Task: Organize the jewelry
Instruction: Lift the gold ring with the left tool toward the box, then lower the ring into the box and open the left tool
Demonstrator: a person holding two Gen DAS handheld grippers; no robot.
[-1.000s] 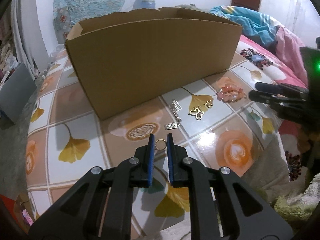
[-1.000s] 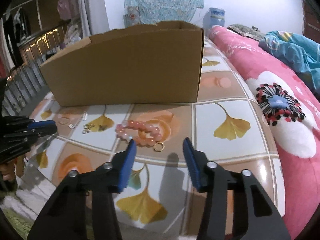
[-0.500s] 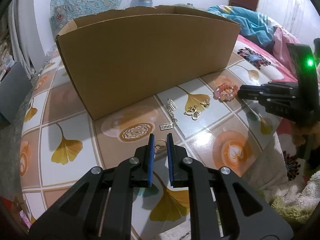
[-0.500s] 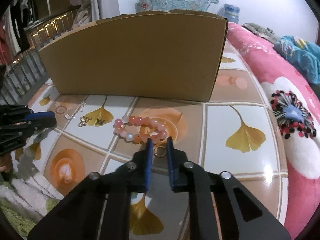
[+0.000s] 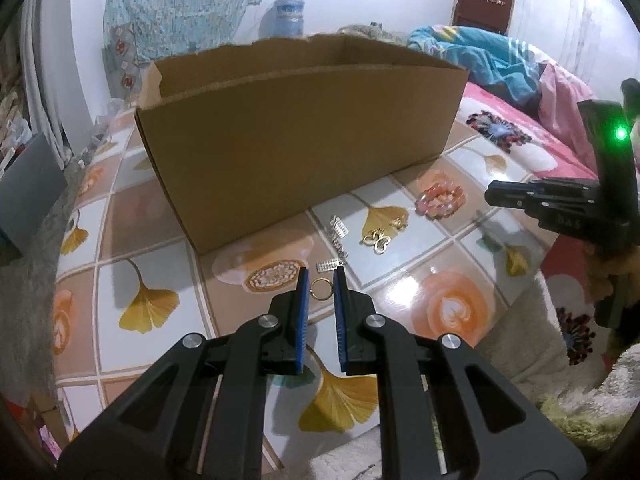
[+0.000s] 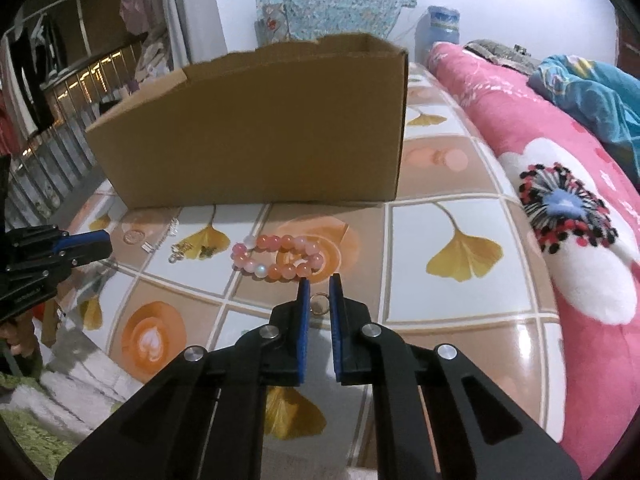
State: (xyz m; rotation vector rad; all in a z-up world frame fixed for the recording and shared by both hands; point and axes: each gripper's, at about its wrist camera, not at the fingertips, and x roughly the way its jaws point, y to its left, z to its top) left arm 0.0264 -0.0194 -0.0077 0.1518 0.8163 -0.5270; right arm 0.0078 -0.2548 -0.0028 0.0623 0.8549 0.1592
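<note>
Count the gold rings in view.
2: one ring between the left gripper's fingers, another ring between the right gripper's fingers. The box may hide more.

no legible text, labels or numbers

Left gripper (image 5: 321, 280) pinching gold ring (image 5: 320, 289) before cardboard box (image 5: 296, 160) on tiled tabletop (image 5: 400, 276)

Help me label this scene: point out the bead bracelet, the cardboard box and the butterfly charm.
bead bracelet (image 6: 280, 258), right wrist view, on its near beads.
cardboard box (image 6: 256, 140), right wrist view, on its front wall.
butterfly charm (image 5: 377, 240), left wrist view, on its gold wings.
</note>
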